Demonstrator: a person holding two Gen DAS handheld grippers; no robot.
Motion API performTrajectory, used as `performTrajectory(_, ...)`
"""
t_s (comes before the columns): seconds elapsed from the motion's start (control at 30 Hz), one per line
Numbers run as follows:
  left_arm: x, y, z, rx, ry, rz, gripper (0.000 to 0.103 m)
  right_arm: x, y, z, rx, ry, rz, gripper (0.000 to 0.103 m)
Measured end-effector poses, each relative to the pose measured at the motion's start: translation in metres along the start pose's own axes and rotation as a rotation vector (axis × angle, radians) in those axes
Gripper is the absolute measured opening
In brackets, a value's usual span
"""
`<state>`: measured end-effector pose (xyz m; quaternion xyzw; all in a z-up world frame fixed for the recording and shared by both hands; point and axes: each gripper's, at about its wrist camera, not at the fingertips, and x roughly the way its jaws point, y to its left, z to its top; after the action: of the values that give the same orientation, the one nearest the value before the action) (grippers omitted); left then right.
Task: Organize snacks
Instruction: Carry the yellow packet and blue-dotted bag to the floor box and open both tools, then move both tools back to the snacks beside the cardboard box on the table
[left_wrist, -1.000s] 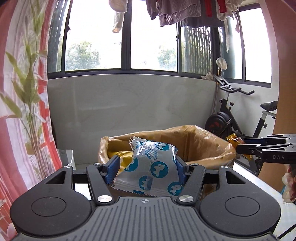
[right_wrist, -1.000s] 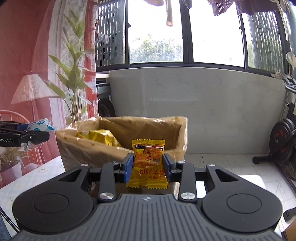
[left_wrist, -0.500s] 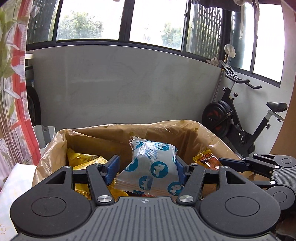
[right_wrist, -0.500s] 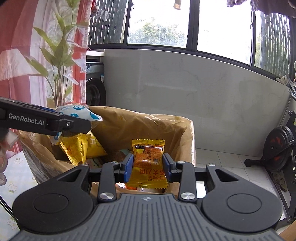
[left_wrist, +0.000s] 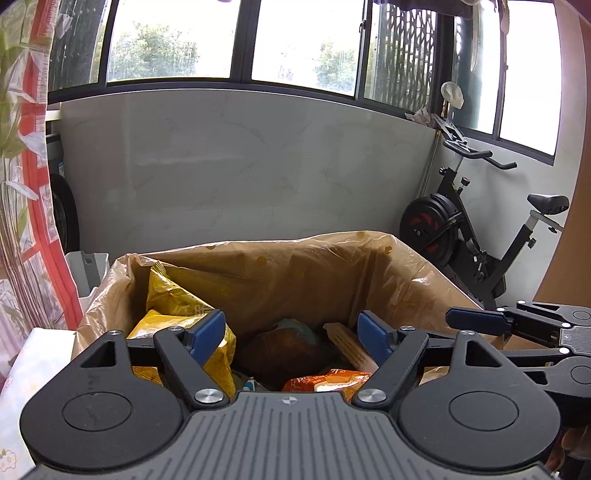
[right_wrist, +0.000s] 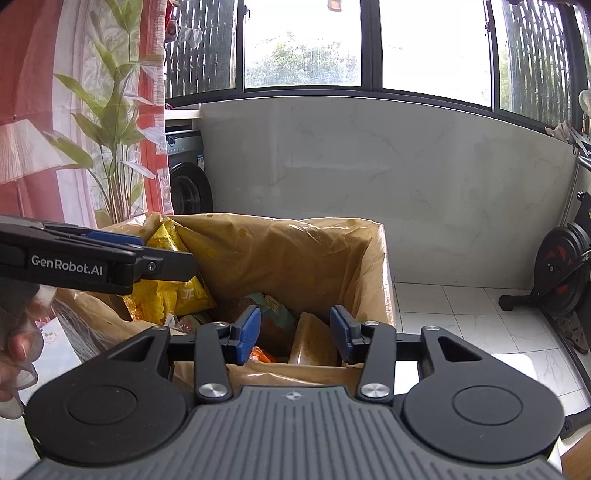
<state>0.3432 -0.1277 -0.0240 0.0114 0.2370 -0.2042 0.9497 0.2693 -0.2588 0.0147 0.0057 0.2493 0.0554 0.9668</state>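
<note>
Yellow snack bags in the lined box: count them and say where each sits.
2 visible: one yellow bag upright against the lined box's left wall, another lower, just in front. More may lie buried underneath.

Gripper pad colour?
Blue pads on both grippers; clearest in the left wrist view.

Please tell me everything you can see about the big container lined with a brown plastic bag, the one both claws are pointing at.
The container is a box-shaped bin lined with a thin, crinkled, translucent brown plastic bag folded over its rim. It stands upright and open near the grey marble-look wall. Inside, yellow snack bags lean at its left side, with an orange packet and other wrappers lower down. The left claw and right claw both hang open above it, holding nothing.
</note>
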Motion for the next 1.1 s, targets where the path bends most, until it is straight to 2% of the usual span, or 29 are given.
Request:
performTrajectory(0.17, -0.036, 0.013, -0.004, 0.012, -0.038, 0.01, 0.081, -0.028, 0.002, -0.002, 0.049, -0.057, 0.008, 0.053)
performTrajectory(0.3, -0.065, 0.023, -0.011, 0.015, -0.059, 0.023, 0.081, -0.047, 0.006, -0.008, 0.062, -0.088, -0.004, 0.054)
performTrajectory(0.43, -0.092, 0.033, -0.025, 0.004, -0.079, 0.031, 0.081, -0.063, 0.011, -0.018, 0.075, -0.108, -0.002, 0.054)
performTrajectory(0.53, -0.111, 0.04, -0.04, -0.013, -0.086, 0.041, 0.081, -0.073, 0.014, -0.028, 0.085, -0.125, 0.004, 0.062)
performTrajectory(0.6, -0.12, 0.044, -0.05, -0.025, -0.081, 0.055, 0.081, -0.078, 0.018, -0.035, 0.076, -0.129, 0.014, 0.062)
performTrajectory(0.87, -0.139, 0.061, -0.091, -0.136, -0.041, 0.106, 0.081, -0.079, 0.028, -0.07, 0.034, -0.064, 0.027, 0.062)
performTrajectory(1.1, -0.126, 0.065, -0.13, -0.195, 0.052, 0.142, 0.08, -0.07, 0.032, -0.108, -0.003, 0.011, 0.072, 0.062)
